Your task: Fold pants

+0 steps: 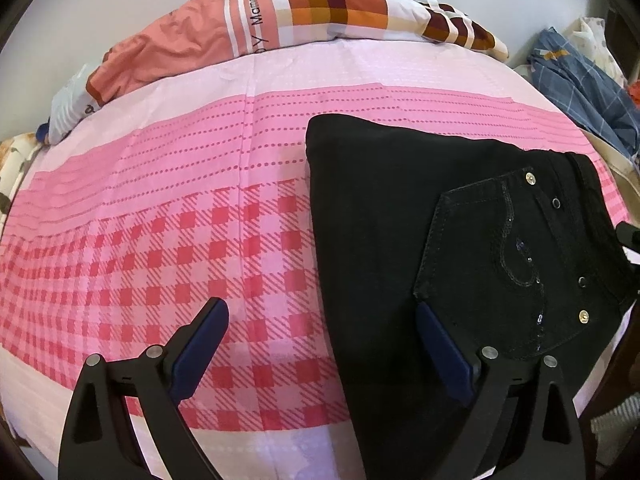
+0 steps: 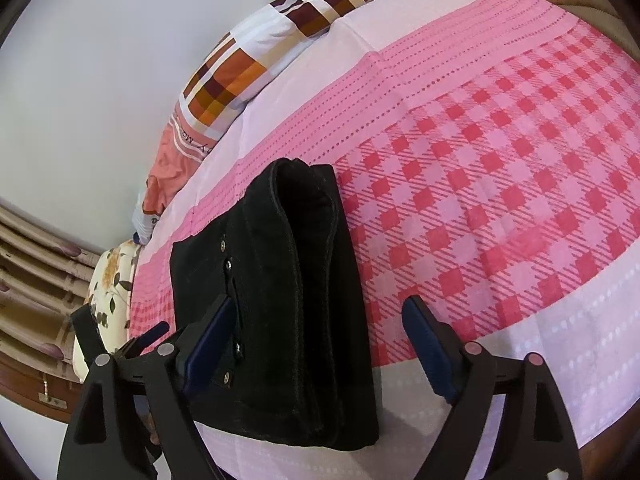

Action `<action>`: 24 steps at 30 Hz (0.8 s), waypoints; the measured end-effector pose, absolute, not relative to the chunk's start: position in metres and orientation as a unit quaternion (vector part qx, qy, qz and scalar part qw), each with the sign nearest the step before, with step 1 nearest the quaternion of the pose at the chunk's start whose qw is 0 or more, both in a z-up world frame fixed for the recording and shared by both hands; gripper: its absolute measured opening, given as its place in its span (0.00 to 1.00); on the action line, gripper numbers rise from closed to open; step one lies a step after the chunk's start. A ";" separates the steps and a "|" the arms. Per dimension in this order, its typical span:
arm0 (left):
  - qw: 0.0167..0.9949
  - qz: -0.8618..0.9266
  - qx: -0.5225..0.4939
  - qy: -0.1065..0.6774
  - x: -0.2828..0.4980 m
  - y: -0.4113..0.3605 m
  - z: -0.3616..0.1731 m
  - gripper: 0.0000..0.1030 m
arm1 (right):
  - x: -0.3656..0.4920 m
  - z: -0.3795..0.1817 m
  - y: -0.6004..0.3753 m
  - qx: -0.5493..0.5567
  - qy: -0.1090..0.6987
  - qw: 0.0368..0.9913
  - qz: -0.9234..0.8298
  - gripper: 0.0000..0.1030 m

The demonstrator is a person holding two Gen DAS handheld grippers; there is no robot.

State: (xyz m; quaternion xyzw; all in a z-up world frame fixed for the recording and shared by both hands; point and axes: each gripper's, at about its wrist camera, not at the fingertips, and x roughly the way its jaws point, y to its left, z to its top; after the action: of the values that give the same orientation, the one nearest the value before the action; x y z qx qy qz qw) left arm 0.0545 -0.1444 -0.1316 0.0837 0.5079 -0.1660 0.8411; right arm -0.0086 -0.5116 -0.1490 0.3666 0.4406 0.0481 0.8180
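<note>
Folded black pants point(image 1: 384, 216) lying in a compact stack near the front edge of a bed point(image 1: 160, 240) covered in a pink checked sheet, back pocket with sequin trim and metal studs facing up; left tool point(image 1: 320, 340) spread wide just above the stack's left edge, one blue pad over bare sheet and the other over the dark cloth, nothing held; right tool point(image 2: 316, 344) likewise spread wide around the stack's near end, layered folds visible between the pads, no pad seen pressing on cloth. Judged nearly done or done. Likely trouble from here: a pad snagging on the pocket seam or a stud while lifting away, dragging the top layer and springing the fold open; thick rolled layers at the far end slumping sideways unaided; stack sitting close to the mattress edge, so a nudge toward the front possibly tipping it off. Counted: one pair of pants, two tools, one bed, one patchwork-print pillow point(image 1: 320, 4) at the wall side, one loose heap of blue checked cloth point(image 1: 580, 80) at far right
</note>
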 end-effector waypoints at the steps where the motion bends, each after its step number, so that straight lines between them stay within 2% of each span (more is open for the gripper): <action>1: 0.839 -0.169 0.079 0.511 0.056 -0.142 -0.131 0.92 | -0.009 -0.150 -0.512 0.369 0.442 0.816 0.049 0.81; 13: 0.792 -0.247 -0.073 0.554 0.066 -0.100 -0.142 0.92 | -0.012 -0.157 -0.510 0.379 0.441 0.811 0.060 0.83; 24: 0.777 -0.313 -0.041 0.545 0.065 -0.132 -0.144 0.92 | -0.014 -0.162 -0.504 0.383 0.427 0.813 0.100 0.83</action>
State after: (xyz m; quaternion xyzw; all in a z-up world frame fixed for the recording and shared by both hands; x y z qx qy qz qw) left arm 0.0649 -0.1318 -0.1435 -0.0409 0.5448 -0.3131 0.7768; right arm -0.0143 -0.5045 -0.1621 0.3826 0.4275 0.1002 0.8129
